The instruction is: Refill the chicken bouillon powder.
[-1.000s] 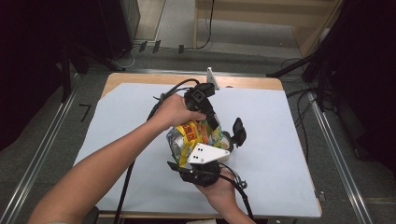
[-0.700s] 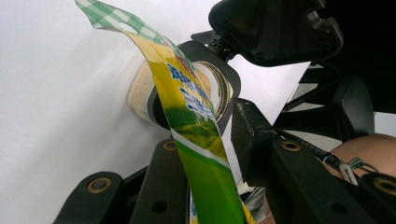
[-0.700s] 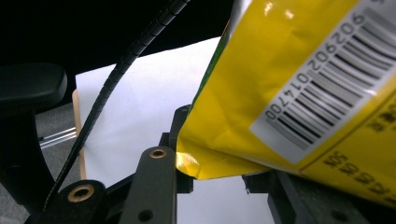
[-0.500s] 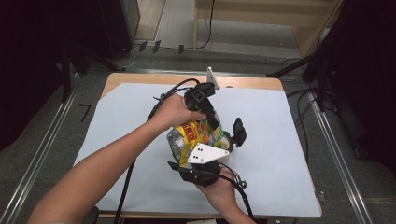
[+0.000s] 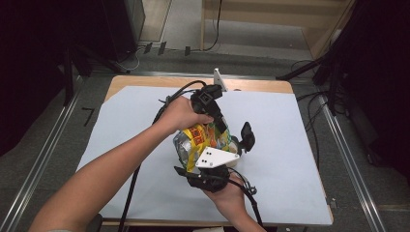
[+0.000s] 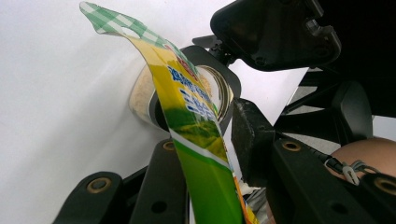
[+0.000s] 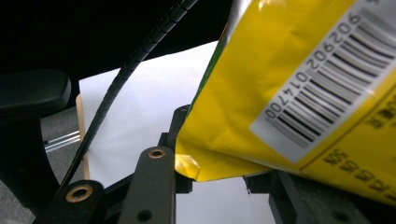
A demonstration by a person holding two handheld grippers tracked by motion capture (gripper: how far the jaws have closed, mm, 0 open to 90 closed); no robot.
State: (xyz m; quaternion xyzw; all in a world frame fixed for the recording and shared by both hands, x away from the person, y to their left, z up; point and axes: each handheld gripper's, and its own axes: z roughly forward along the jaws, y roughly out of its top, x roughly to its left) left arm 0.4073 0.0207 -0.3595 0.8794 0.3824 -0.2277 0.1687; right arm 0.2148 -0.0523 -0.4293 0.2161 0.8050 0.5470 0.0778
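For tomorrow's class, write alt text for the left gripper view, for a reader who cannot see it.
A yellow and green snack bag with a checked top edge rises between the left gripper's black jaws, which clamp it. Behind it a round container of pale powder stands on the white table cover.

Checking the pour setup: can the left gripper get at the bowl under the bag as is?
Probably not. The left gripper is shut on the snack bag, which hangs between it and the bowl; the right gripper also holds the bag beside the bowl.
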